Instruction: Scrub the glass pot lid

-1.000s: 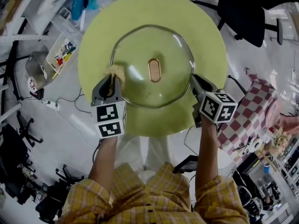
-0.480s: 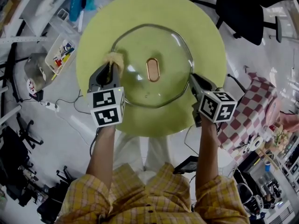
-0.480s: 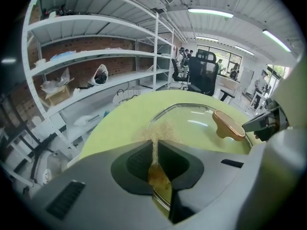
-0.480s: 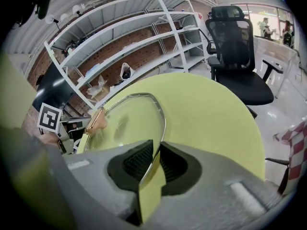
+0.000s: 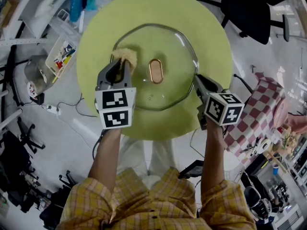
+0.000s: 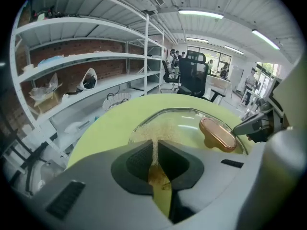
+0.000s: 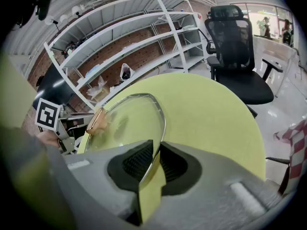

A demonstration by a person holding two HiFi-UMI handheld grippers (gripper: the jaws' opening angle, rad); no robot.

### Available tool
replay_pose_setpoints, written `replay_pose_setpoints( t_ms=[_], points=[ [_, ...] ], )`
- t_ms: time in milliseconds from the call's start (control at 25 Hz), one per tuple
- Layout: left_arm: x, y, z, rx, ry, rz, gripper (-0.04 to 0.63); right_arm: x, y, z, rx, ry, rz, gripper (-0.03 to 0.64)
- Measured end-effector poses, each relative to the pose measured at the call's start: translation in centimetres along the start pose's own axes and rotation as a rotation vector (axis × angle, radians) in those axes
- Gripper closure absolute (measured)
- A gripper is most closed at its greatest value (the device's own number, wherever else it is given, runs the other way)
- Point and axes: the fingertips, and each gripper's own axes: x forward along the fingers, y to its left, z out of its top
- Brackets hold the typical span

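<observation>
My left claw (image 5: 122, 66) has slid in from the left rim of the glass lid (image 5: 168, 87). It is now close to the brown knob (image 5: 155, 71). The claw is squeezed tight on the yellow sponge (image 5: 125, 55), and the fluffy end pokes out onto the glass. So I think the scrubbing is moving from the rim toward the middle, and most of the glass is still left to do.

My right claw (image 5: 197, 81) has stayed put. It pinches the lid's metal rim on the side by the counter's near right edge, so the lid cannot slip. The lid lies flat in the middle of the round green counter (image 5: 144, 8).

The knob stands right in the sponge's path, so I will have to rub around it. A black chair (image 5: 249, 8), a box of small things (image 5: 61, 55) and a checked cloth (image 5: 259, 114) are all off the counter, well away.
</observation>
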Motion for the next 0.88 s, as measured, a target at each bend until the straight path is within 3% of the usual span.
replay_pose_setpoints(
  t_ms=[440, 880],
  points=[
    [-0.3, -3.4, 0.2, 0.115, 0.000, -0.092, 0.561, 0.1, 0.1, 0.0, 0.001, -0.002, 0.005, 0.574],
    [-1.3, -4.9, -1.8, 0.251, 0.071, -0.122, 0.561, 0.1, 0.2, 0.0, -0.016, 0.006, 0.012, 0.572]
  ],
)
